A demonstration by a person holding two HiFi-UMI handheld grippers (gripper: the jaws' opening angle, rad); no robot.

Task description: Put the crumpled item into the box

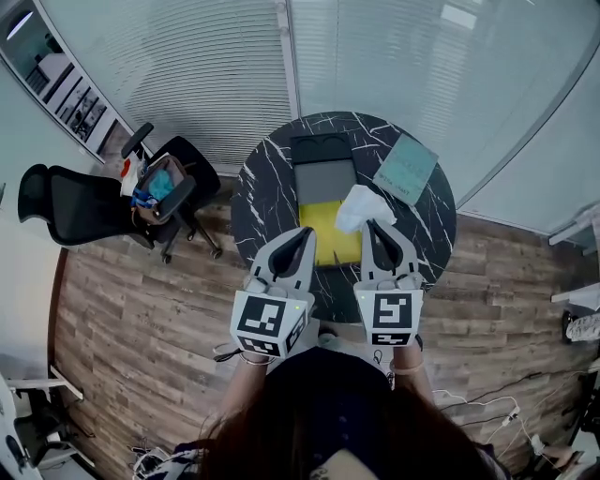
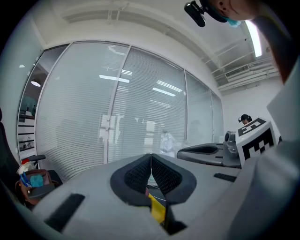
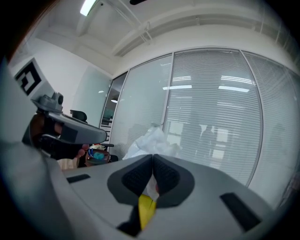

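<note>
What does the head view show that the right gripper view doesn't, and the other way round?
Only the head view: the round marble table, the teal booklet and the wooden floor.

Only the right gripper view: the ceiling light and, close up, the right hand-held gripper with its jaws closed on the crumpled white item.

Both: that item, the left hand-held gripper and the yellow inside of the box.

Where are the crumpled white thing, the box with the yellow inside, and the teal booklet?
Crumpled white item [image 1: 359,204]: head view, middle of the wad.
Box [image 1: 323,216]: head view, bare yellow floor.
Teal booklet [image 1: 406,169]: head view, centre of its cover.
</note>
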